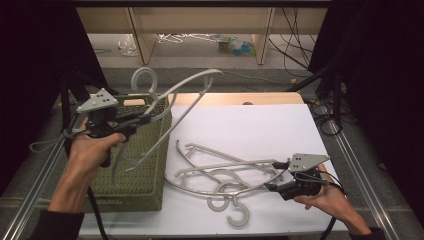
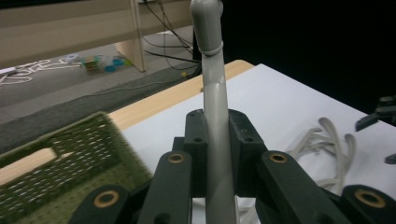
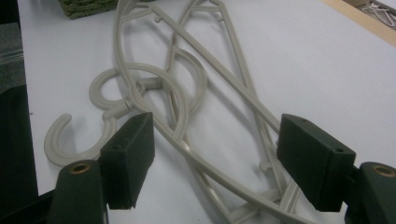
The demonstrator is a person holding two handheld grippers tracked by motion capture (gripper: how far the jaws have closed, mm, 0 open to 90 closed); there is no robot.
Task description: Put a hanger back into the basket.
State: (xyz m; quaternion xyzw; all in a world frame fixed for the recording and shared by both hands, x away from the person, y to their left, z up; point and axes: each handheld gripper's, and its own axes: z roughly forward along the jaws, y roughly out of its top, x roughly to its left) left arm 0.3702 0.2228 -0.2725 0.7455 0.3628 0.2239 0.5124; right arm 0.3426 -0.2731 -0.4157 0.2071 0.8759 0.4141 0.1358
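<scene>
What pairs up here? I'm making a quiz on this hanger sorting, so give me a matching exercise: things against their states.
1. left gripper
2. right gripper
3. basket
4. hanger pile

A. lies flat on the white tabletop
B. open, jaws on either side of a hanger
C. green, at the table's left edge
D. shut on a raised hanger

Pairs: 1-D, 2-B, 3-C, 4-A

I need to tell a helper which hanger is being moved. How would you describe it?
Start at the green basket at the table's left edge. The hanger in question hangs in the air above it, clamped in the left gripper. The other grey hangers lie flat in a tangle on the white tabletop.
</scene>
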